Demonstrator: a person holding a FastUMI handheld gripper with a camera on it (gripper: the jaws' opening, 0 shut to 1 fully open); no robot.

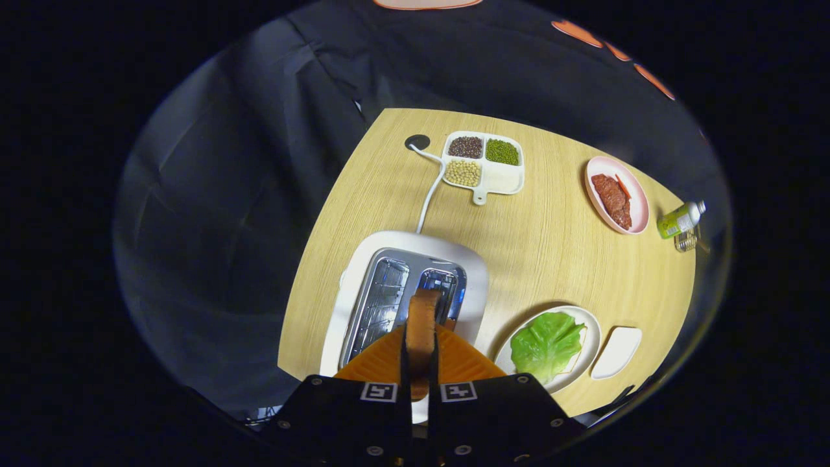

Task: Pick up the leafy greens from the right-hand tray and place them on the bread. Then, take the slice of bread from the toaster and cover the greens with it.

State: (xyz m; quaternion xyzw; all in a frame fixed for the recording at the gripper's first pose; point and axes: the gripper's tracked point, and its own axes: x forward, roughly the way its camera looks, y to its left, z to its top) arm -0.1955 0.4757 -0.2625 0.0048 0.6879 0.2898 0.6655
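Tool (420,363) grips the bread slice (422,327) edge-on between both fingers — above the toaster (476,269); lettuce (546,344) lies on the plate (591,331) beside it.

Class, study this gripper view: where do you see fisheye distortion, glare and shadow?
Gripper view: the fisheye bends the table edges into curves; glare glints off the toaster and its chrome slots; the plate under the leafy greens throws a soft shadow toward the toaster; the gripper, shut on the slice of bread, looms large but sharp.
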